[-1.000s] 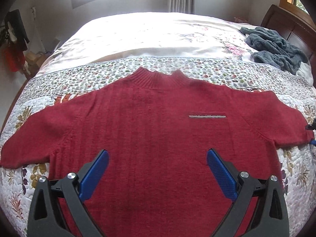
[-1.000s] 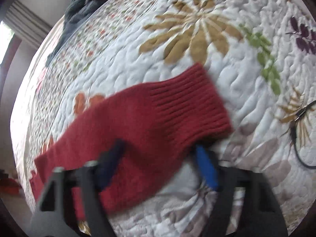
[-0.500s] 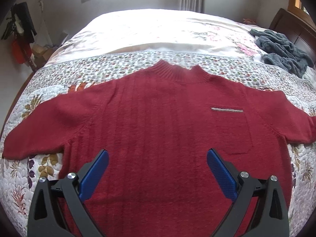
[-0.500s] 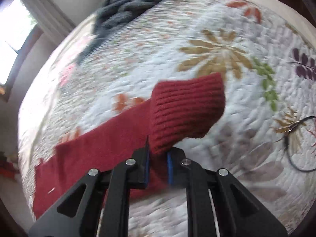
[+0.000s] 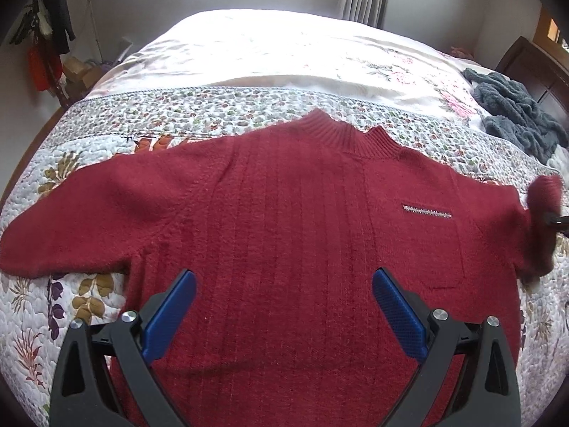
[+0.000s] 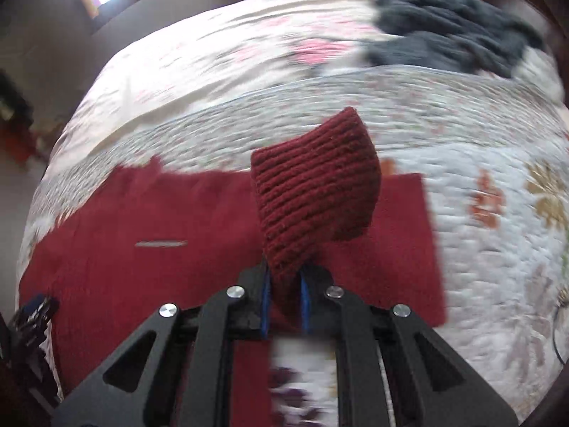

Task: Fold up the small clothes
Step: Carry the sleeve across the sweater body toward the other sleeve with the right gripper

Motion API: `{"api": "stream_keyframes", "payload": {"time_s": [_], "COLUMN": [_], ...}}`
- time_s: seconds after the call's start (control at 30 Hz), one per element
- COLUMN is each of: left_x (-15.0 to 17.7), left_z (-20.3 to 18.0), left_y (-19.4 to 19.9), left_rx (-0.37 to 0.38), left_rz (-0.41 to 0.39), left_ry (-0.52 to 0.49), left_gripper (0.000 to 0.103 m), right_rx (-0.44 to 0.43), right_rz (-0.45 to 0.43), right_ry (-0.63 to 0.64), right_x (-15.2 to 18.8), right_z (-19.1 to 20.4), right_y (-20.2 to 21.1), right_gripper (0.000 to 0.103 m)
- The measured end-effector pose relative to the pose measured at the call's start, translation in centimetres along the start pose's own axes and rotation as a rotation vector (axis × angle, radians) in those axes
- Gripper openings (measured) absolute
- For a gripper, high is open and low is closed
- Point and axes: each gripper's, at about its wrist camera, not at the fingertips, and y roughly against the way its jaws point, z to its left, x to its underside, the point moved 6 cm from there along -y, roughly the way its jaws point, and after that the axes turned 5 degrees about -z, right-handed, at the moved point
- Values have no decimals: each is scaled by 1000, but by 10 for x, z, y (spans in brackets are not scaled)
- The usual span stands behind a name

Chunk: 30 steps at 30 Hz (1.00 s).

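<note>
A red knit sweater (image 5: 284, 220) lies spread flat on the quilted bed, collar pointing away, with a small silver trim strip (image 5: 426, 210) on its chest pocket. My left gripper (image 5: 284, 309) hovers open over the lower body of the sweater, nothing between its blue pads. My right gripper (image 6: 286, 284) is shut on the ribbed cuff (image 6: 316, 192) of the sweater's right sleeve, which stands lifted above the sweater body (image 6: 142, 220). In the left wrist view that raised sleeve end (image 5: 542, 199) shows blurred at the right edge.
A grey fuzzy garment (image 5: 515, 114) lies bunched at the far right of the bed near the dark wooden headboard (image 5: 533, 67). The floral quilt (image 5: 53, 284) extends left and right of the sweater. A dark cable (image 6: 558, 327) lies on the quilt at the right.
My right gripper closed on the sleeve cuff, lifted it and carried it inward over the sweater body. The left gripper's view shifted left while it stayed open.
</note>
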Motion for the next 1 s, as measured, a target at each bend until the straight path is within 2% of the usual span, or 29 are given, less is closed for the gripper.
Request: {"api": "stream_keyframes", "payload": {"time_s": [0.13,0.37,0.47,0.5,0.6,0.67,0.77,0.83,0.93,0.97,1.0], "left_x": [-2,-1,-1,-1,-1,-1,-1,1,6,7,8], "left_z": [7,20,22,21,15,8,-13,-33,-72,-82,-92], "left_y": [1,0,-2,-3,-6,-8,-13,-19,-36,-43,-51], "left_rx": [4,-1,9,16,51,78,149,240,390,415,437], "left_rz": [-1,3,11,17,34,44,75,128,248,280,310], "left_ry": [5,12,25,30,46,53,70,93,136,148,158], "left_gripper": [99,99,99,99,99,99,99,98,88,80,79], "right_rx": [-44,-48,-86,-106,-236,-306,-285,-291,-278,-268,-259], "right_rz": [19,63,97,111,125,128,86,72,61,56,53], "right_ry": [80,181,200,205,208,199,164,106,42,31,21], "right_x": [7,31,39,42,50,55,56,58,64,67,70], "right_z": [59,116,128,132,140,138,114,92,57,49,41], "right_y": [-20,-56,-67,-68,-57,-44,-22,-10,4,7,10], "right_gripper": [11,12,20,30,44,50,50,50,50,50,51]}}
